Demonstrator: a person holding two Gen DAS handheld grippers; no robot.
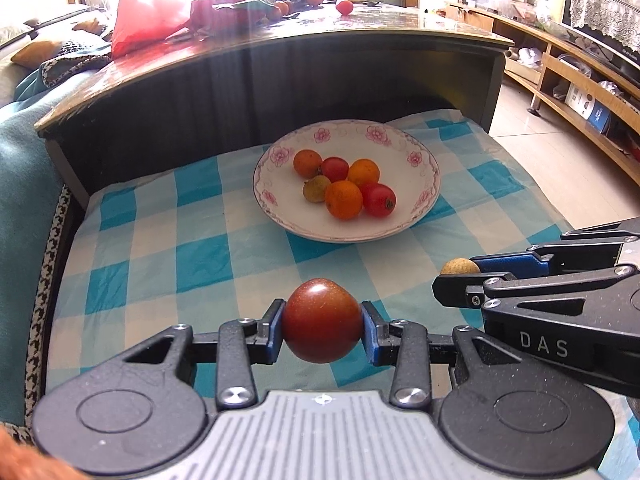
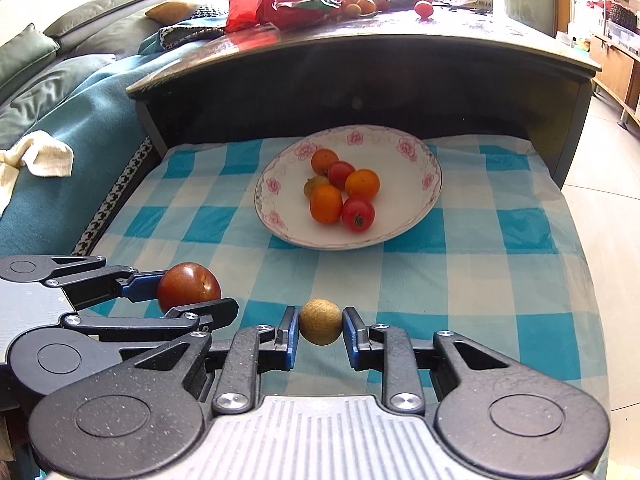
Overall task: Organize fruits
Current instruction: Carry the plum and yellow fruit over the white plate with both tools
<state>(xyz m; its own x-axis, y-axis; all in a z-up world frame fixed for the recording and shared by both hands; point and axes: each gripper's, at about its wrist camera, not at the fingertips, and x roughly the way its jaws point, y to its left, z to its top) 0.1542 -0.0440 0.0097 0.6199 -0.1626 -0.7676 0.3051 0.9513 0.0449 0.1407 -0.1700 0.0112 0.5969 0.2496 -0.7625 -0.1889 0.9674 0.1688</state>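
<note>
Bright daylight from blown-out rear windows, glare on the glossy tabletop (image 1: 360, 28), fisheye bending, dark vignetted corners

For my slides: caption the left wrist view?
Left hand-held gripper holds a dark red fruit before the fruit plate.

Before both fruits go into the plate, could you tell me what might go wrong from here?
1. The left claw and right claw sit close side by side, so they could bump on the way to the white floral-rimmed plate.
2. The small round tan fruit is pinched only at its sides and might slip out.
3. The dark red round tomato could knock the six fruits clustered in the plate and set them rolling.
</note>
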